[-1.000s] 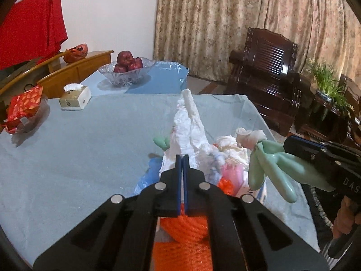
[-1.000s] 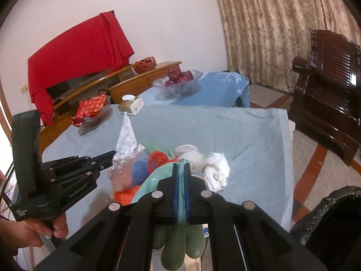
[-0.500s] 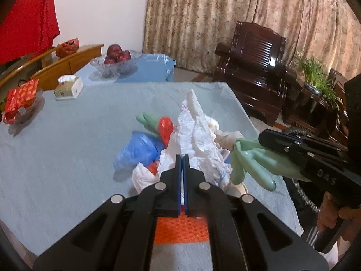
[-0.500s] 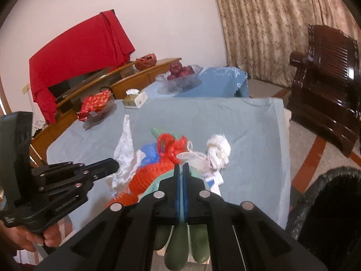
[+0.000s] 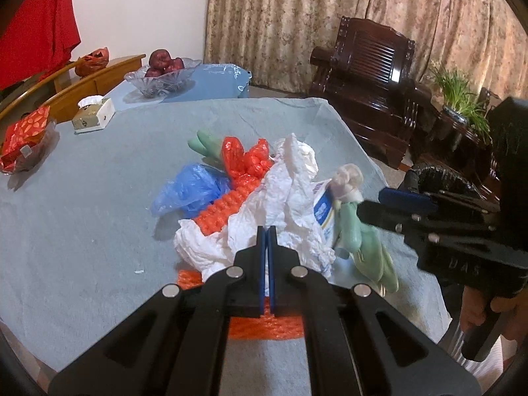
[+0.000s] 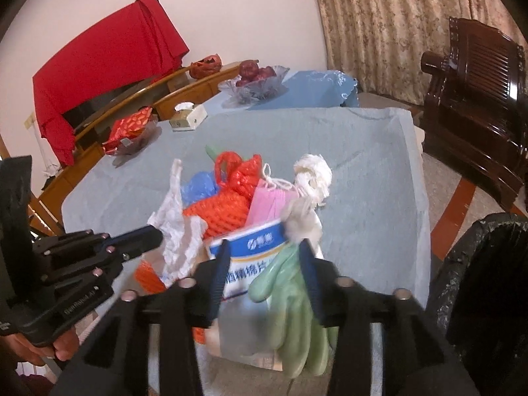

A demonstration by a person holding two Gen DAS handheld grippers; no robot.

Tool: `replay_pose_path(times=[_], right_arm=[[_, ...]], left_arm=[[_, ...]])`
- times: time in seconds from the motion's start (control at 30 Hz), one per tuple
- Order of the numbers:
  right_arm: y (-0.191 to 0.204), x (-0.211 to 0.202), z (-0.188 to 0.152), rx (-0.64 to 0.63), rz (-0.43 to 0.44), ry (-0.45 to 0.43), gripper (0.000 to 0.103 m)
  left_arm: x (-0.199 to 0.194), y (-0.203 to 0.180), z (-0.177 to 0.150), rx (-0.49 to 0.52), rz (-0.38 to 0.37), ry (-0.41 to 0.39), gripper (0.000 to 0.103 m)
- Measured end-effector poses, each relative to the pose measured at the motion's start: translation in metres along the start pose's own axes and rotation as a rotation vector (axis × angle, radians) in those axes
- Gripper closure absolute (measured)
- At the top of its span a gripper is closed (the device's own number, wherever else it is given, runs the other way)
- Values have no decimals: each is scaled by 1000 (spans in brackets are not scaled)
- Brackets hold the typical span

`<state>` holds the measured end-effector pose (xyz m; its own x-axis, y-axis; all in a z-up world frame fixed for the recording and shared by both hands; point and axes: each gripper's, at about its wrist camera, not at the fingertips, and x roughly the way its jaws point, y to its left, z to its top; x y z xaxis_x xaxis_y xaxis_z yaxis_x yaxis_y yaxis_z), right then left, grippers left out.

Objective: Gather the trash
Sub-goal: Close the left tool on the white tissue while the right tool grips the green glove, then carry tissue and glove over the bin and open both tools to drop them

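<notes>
On the far left of the bench (image 5: 82,198), covered in a grey-blue cloth, a red foil packet (image 5: 24,135) sits in a dish, with a tissue box (image 5: 93,115) just right of it and a glass bowl of red fruit (image 5: 161,74) farther back. Toward the middle lies the trash pile: a crumpled blue plastic bag (image 5: 189,193), then an orange net bag (image 5: 236,178) touching it on the right. The left gripper (image 5: 267,231) has its jaws together, clamped on a white crumpled plastic bag (image 5: 290,191) that stands up from the near side of the pile. Right of that, a white-and-blue printed packet (image 6: 254,250) lies at the near right edge of the bench. The right gripper (image 6: 264,264) has its jaws opening, with a pale green rubber glove (image 6: 290,300) between them; the glove looks to brush the right pad only, though motion blur makes that uncertain. Its fingers hang past the bench edge. A white tangle of string (image 6: 313,173) lies just beyond the glove. At the far right, off the bench, a bin lined with a black bag (image 6: 488,264) stands on the floor.
</notes>
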<state>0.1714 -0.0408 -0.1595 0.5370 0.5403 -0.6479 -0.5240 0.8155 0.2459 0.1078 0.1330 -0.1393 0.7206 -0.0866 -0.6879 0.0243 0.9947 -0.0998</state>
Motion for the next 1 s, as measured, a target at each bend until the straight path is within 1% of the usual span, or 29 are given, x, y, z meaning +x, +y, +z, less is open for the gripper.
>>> replay_pose_path(times=[0.07, 0.2, 0.37, 0.43, 0.5, 0.57, 0.6, 0.7, 0.77, 0.9, 1.0], right_arm=[[-1, 4, -4, 3, -5, 16, 56], [-5, 9, -12, -3, -41, 37, 46], [-12, 20, -17, 14, -62, 74, 46], [-17, 26, -20, 36, -45, 99, 54], [-19, 29, -22, 47, -27, 112, 74], [-17, 27, -21, 25, -27, 109, 85], [-15, 25, -20, 16, -33, 102, 88], [-13, 14, -16, 1, -39, 63, 91], [-13, 1, -11, 6, -33, 19, 92], [-11, -24, 3, -8, -38, -42, 92], [-11, -45, 10, -6, -48, -86, 92]], left_arm=[[1, 3, 0, -9, 3, 2, 102], [1, 5, 0, -11, 9, -2, 102], [1, 6, -1, -13, 7, -1, 102], [1, 5, 0, -10, 6, 0, 102], [1, 4, -1, -6, 7, 1, 102], [1, 3, 0, -6, 7, -1, 102], [1, 3, 0, -6, 7, -2, 102], [-3, -1, 4, 1, 6, -19, 102], [-7, -4, 8, 1, 2, -32, 102], [-16, -14, 19, 8, -19, -61, 102], [-24, -27, 28, 22, -41, -89, 102]])
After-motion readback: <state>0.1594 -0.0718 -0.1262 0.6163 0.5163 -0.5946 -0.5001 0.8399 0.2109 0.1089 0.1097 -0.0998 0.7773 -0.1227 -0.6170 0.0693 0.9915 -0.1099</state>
